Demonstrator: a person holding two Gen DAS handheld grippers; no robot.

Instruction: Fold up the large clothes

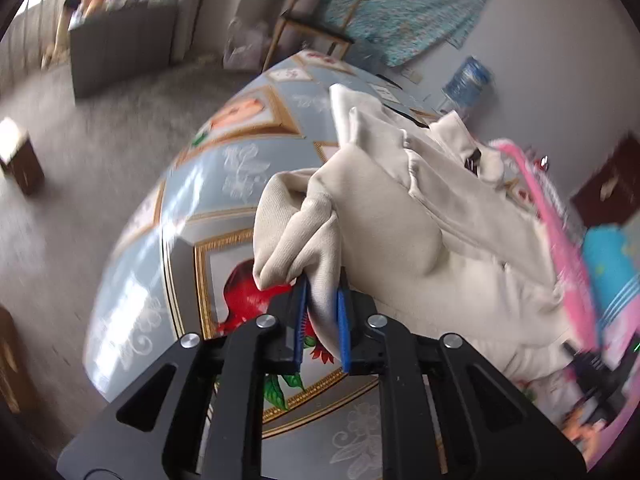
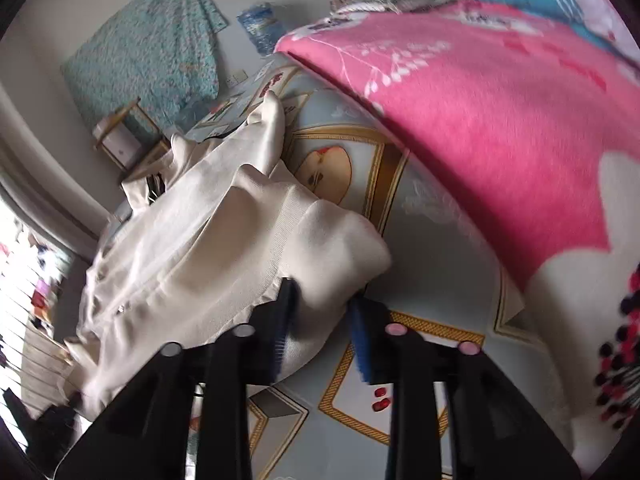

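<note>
A large cream garment (image 1: 420,220) lies rumpled on a blue sheet printed with fruit pictures in gold frames (image 1: 240,168). In the left wrist view, my left gripper (image 1: 323,284) is shut on a bunched corner of the garment, with cloth pinched between its blue pads. In the right wrist view the same garment (image 2: 200,232) spreads away to the left over the sheet (image 2: 432,240). My right gripper (image 2: 322,294) is shut on a thick fold at the near edge, and cloth fills the gap between its pads.
A pink blanket (image 2: 480,120) is heaped on the sheet right of the garment, with a blue pillow behind it. A teal cloth (image 1: 400,8) hangs on the wall above a wooden stool (image 1: 312,32). A grey cabinet (image 1: 120,52) and carpet lie beyond the edge.
</note>
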